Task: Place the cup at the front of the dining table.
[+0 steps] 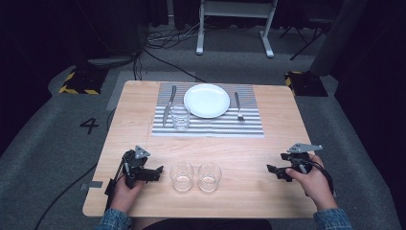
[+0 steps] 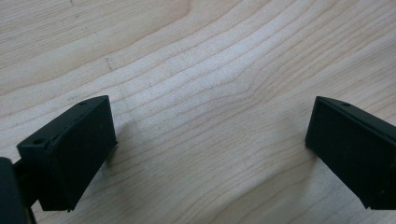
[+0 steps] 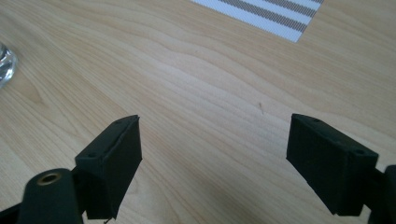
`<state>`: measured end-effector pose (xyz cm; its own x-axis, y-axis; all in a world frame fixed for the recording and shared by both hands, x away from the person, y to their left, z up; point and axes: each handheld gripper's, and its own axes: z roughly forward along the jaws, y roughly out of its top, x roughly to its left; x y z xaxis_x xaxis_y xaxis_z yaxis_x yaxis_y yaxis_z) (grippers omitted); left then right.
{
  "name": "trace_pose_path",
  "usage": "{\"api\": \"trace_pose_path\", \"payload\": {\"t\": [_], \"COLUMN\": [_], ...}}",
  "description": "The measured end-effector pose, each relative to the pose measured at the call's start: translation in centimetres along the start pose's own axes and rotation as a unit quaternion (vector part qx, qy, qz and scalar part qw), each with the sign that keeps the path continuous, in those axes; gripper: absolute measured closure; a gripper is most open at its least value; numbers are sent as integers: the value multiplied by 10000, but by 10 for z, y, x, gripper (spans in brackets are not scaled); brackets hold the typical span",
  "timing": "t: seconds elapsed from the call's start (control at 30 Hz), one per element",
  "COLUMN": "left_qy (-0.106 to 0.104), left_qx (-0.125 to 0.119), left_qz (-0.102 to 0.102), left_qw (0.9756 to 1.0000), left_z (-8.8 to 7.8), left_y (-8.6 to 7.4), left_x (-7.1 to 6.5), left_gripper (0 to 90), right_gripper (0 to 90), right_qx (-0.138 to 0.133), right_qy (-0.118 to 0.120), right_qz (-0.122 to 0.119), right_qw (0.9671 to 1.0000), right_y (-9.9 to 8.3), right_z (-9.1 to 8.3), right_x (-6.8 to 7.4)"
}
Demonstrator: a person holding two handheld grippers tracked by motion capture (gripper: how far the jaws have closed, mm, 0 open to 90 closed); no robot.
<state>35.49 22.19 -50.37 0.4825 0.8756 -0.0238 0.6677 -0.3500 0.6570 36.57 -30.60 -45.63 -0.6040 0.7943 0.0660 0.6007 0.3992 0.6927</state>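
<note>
On the far half of the wooden table [image 1: 268, 143] lies a striped placemat [image 1: 207, 125], and on it stands a white plate [image 1: 207, 100]. A knife [image 1: 168, 105] lies on the mat to the left of the plate and a fork [image 1: 238, 106] to its right. An empty glass [image 1: 180, 117] stands on the mat between the knife and the plate, just beside the plate's near-left edge.

Nearer to the person, two more empty glasses stand side by side on the bare wood: the left glass [image 1: 182, 176] and the right glass [image 1: 209, 176], close together but apart. They are between the two grippers.

The left gripper [image 1: 154, 173] rests low at the near-left of the table, just beside the left glass; in the left gripper view [image 2: 210, 154] its jaws stand wide apart over bare wood, holding nothing. The right gripper [image 1: 274, 171] is at the near-right, well apart from the right glass. In the right gripper view [image 3: 212, 161] its jaws are also spread wide and hold nothing; a corner of the placemat [image 3: 266, 14] shows far ahead, and an edge of a glass [image 3: 5, 65] at the left border.

Beyond the table, cables [image 1: 167, 40] lie on the grey floor [image 1: 43, 143] before a white stand [image 1: 234, 21].
</note>
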Motion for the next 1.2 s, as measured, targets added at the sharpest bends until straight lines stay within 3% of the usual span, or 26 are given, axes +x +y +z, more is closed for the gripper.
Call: {"api": "trace_pose_path", "payload": {"t": [0.47, 0.73, 0.87, 1.2], "left_qy": [-2, -1, -2, 0], "left_qx": [1, 1, 1, 1], "left_qz": [-2, -2, -1, -1], "left_qw": [10000, 10000, 10000, 10000], "left_z": [0, 0, 0, 0], "left_y": [0, 0, 0, 0], "left_x": [0, 0, 0, 0], "left_gripper": [19, 19, 19, 18], "right_gripper": [185, 170, 141, 144], "right_qx": [70, 17, -226, -327], "right_qy": [56, -158, -374, -458], "right_qz": [174, -24, -198, -83], "right_qw": [9998, 9999, 9988, 9984], "right_y": [-25, -32, -38, -41], "right_z": [18, 24, 28, 29], "right_x": [6, 13, 17, 20]}}
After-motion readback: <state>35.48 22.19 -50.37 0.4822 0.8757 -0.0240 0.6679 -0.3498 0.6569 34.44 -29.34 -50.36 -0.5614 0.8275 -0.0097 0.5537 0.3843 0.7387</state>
